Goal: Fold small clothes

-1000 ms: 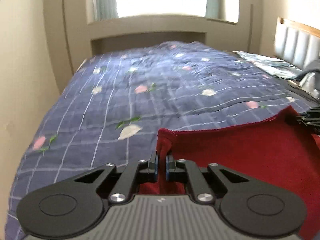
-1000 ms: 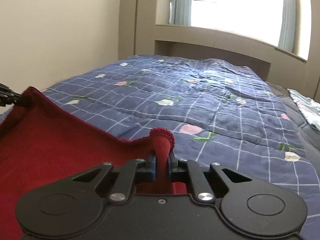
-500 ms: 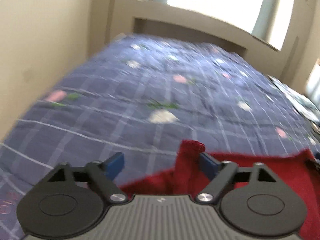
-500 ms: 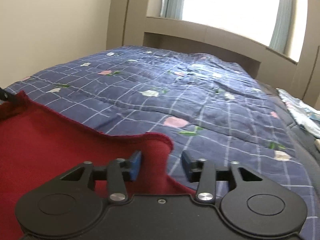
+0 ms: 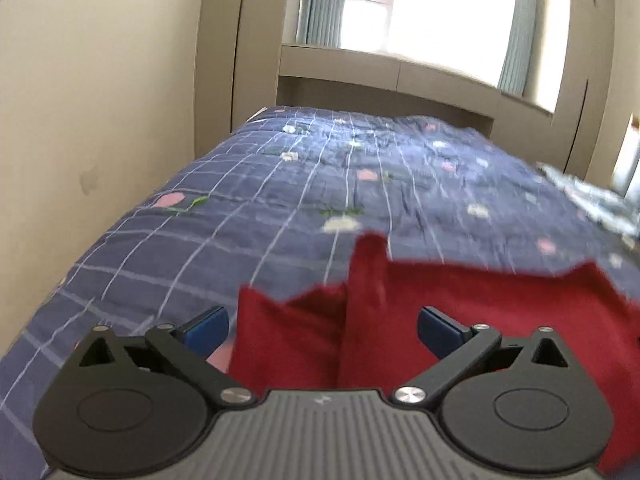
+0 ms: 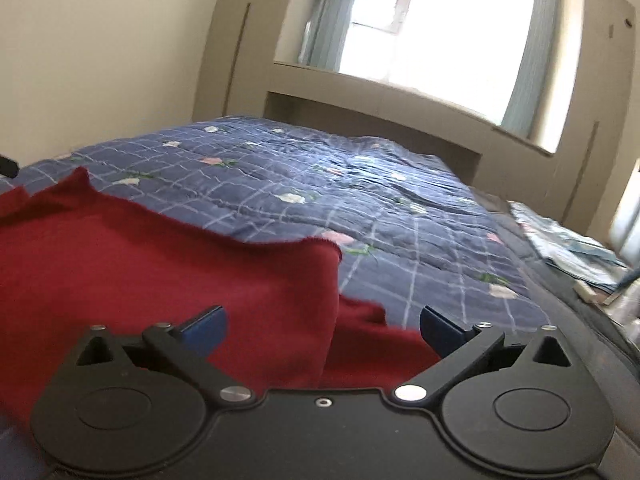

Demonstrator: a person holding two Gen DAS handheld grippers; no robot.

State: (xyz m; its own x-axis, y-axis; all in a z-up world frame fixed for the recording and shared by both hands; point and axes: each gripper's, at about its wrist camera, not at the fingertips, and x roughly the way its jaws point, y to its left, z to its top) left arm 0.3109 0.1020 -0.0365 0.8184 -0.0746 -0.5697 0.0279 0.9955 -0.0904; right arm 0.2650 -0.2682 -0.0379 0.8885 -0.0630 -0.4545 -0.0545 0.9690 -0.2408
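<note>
A dark red knitted garment (image 5: 460,304) lies spread on the near part of a blue checked quilt with small flower prints (image 5: 304,184). The left gripper (image 5: 323,330) has its blue-padded jaws opening wide; a raised fold of the red cloth stands between them, unpinched. The right gripper (image 6: 323,326) is likewise opening, the garment's right corner (image 6: 320,248) lying loose between its jaws.

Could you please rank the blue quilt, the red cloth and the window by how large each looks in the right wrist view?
1. Blue quilt, though the cloth partly hides it.
2. Red cloth, close behind; nearness to the camera enlarges it, so this order is unsure.
3. Window, clearly smallest.
</note>
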